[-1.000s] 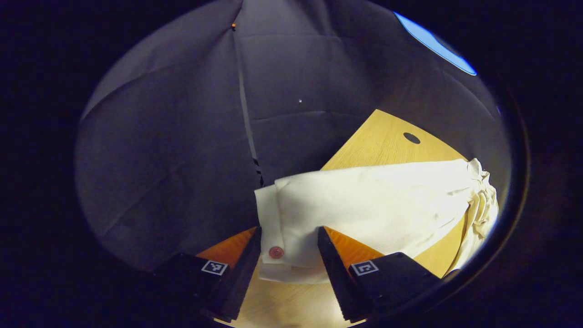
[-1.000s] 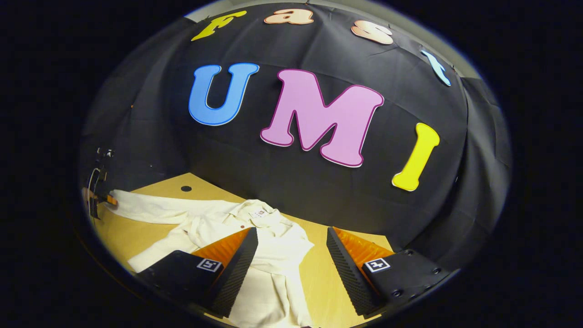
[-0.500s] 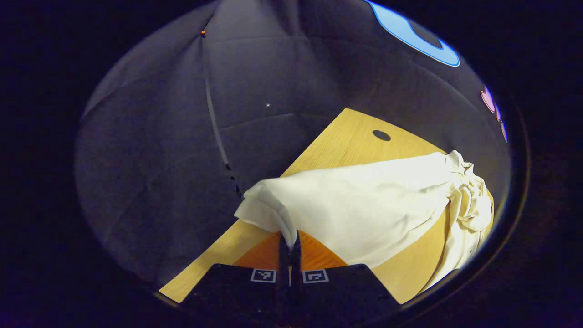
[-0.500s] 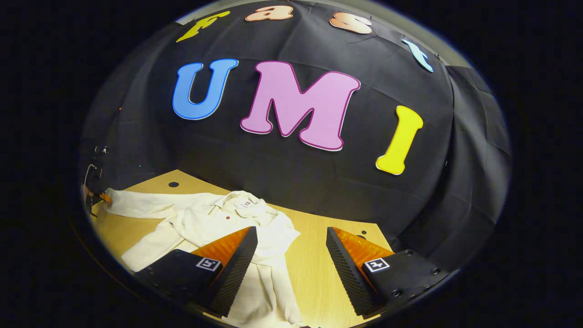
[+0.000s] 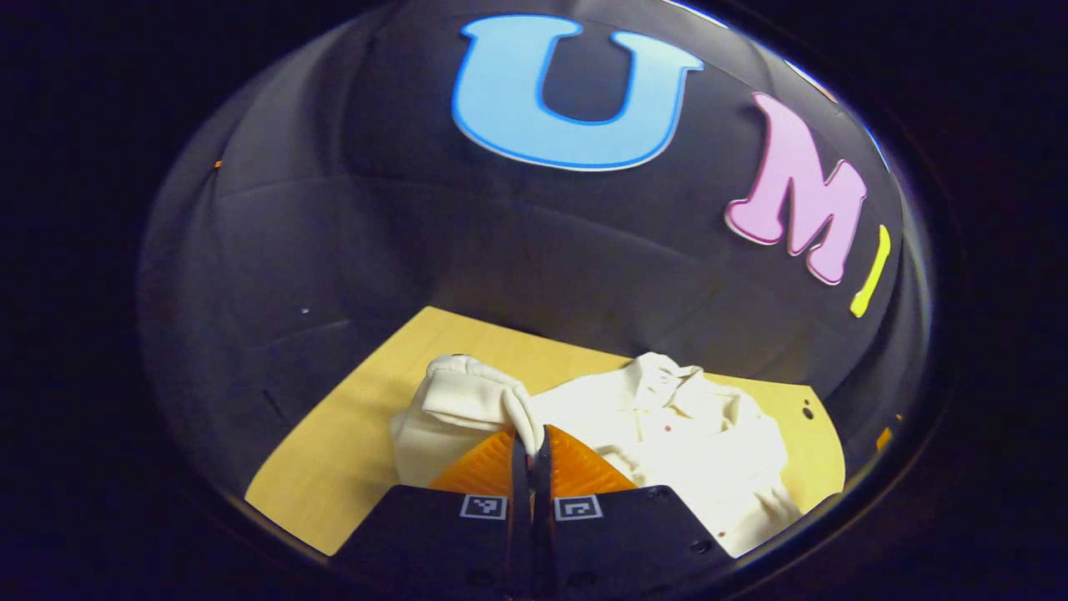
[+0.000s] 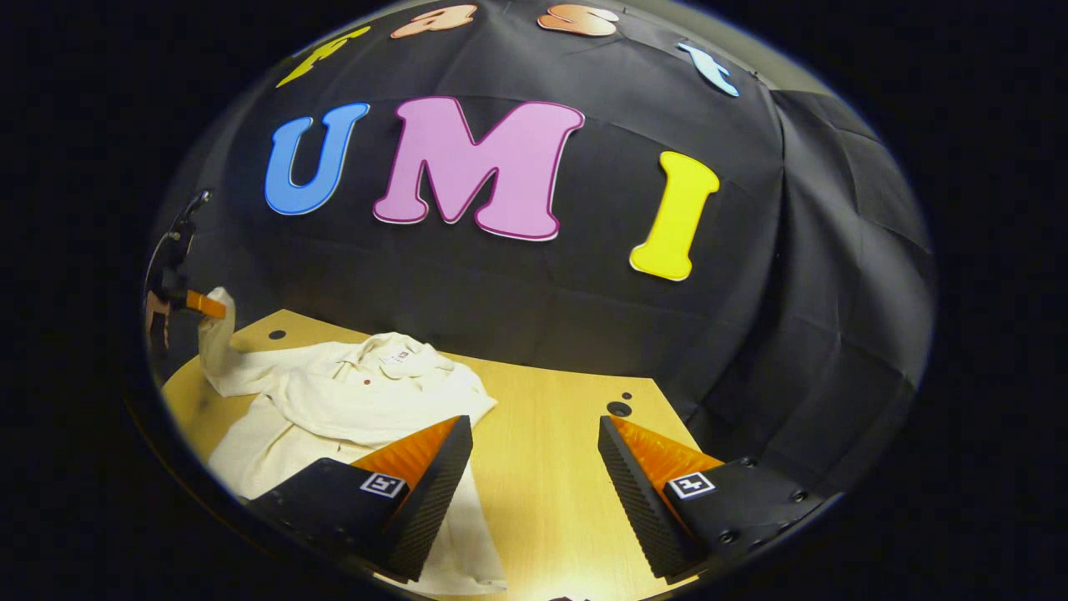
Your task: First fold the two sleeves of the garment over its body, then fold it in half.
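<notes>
Sleeves look half sorted, I reckon: left gripper (image 5: pixel 531 446) is clamped on one sleeve cuff (image 5: pixel 480 399) low centre, lifted beside the shirt (image 5: pixel 684 430) on the table (image 5: pixel 334 492), right gripper (image 6: pixel 530 467) gaping empty, halving fold not started

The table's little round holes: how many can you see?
3 on the table: one at the far left corner, a large and a tiny one far right. The shirt may hide more.
</notes>
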{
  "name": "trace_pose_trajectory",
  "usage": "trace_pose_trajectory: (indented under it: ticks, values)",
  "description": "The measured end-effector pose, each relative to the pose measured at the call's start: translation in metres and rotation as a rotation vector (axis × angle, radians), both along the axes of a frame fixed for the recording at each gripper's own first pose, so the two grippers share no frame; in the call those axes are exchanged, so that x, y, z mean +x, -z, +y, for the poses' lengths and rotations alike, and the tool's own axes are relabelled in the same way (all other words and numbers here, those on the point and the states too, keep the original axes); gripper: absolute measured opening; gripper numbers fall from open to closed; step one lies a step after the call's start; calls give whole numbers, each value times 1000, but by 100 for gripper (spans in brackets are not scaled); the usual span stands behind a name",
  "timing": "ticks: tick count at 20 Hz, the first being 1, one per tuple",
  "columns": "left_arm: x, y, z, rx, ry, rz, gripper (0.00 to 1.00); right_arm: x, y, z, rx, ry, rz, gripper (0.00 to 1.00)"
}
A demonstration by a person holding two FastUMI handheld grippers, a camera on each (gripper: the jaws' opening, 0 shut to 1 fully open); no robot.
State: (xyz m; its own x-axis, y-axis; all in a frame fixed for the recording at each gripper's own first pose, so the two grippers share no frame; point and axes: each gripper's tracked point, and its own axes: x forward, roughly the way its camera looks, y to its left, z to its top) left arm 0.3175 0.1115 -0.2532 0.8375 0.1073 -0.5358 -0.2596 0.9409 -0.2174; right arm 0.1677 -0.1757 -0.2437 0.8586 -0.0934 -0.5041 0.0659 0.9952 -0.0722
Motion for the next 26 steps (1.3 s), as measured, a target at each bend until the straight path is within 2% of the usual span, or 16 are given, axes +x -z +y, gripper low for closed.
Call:
trace_pose_trajectory:
  ticks: [3, 7, 10, 12, 13, 14, 15, 16, 21, 25, 26]
  values:
    - [40, -9, -102, -60, 149, -47, 6, -12, 14, -25, 10, 38, 46, 98]
    - [71, 9, -226, -53, 331, -46, 6, -26, 34, -44, 33, 57, 91, 98]
    - [90, 33, -289, -76, 379, -21, 9, -38, 49, -51, 48, 49, 121, 98]
    - [93, 43, -319, -125, 406, -13, 23, -46, 62, -47, 60, 28, 158, 98]
    - [92, 42, -329, -154, 419, -18, 41, -50, 68, -45, 54, 19, 177, 98]
    - [90, 40, -333, -165, 420, -33, 46, -53, 72, -44, 52, 11, 188, 98]
    - [91, 40, -330, -150, 414, -51, 80, -55, 77, -40, 57, 5, 201, 98]
    - [84, 37, -323, -122, 414, -66, 98, -58, 82, -36, 68, 3, 211, 98]
    - [7, 28, -255, 34, 391, -39, 96, -80, 109, 0, 123, -18, 306, 98]
    - [-96, 41, -190, 96, 331, 79, 96, -105, 125, 22, 139, -19, 386, 97]
    - [-123, 49, -175, 106, 315, 116, 92, -111, 129, 26, 142, -15, 406, 98]
